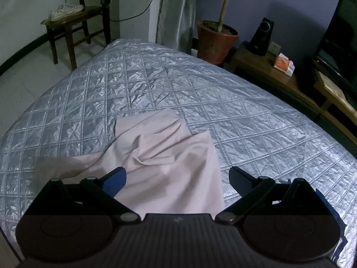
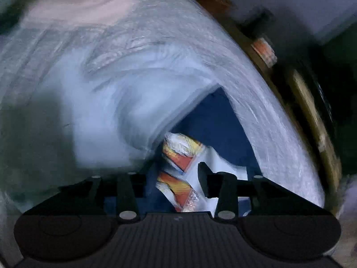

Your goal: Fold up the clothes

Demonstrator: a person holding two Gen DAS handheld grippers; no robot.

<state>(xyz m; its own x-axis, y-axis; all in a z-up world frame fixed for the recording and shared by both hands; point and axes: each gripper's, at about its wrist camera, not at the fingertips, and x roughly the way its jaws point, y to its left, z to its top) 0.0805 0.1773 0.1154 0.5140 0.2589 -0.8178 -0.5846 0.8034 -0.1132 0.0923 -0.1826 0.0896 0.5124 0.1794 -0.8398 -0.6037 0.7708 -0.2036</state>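
A pale pink cloth [image 1: 165, 154] is seen lying rumpled on the quilt [image 1: 245, 116], and the left gripper [image 1: 177, 178] is held above its near edge with jaws spread wide and nothing gripped. In the blurred right wrist view, the right gripper [image 2: 176, 178] is seen with jaws parted over an orange-patterned fabric [image 2: 178, 156]; whether that fabric is held cannot be told, and the pink cloth [image 2: 82, 2] is seen far off.
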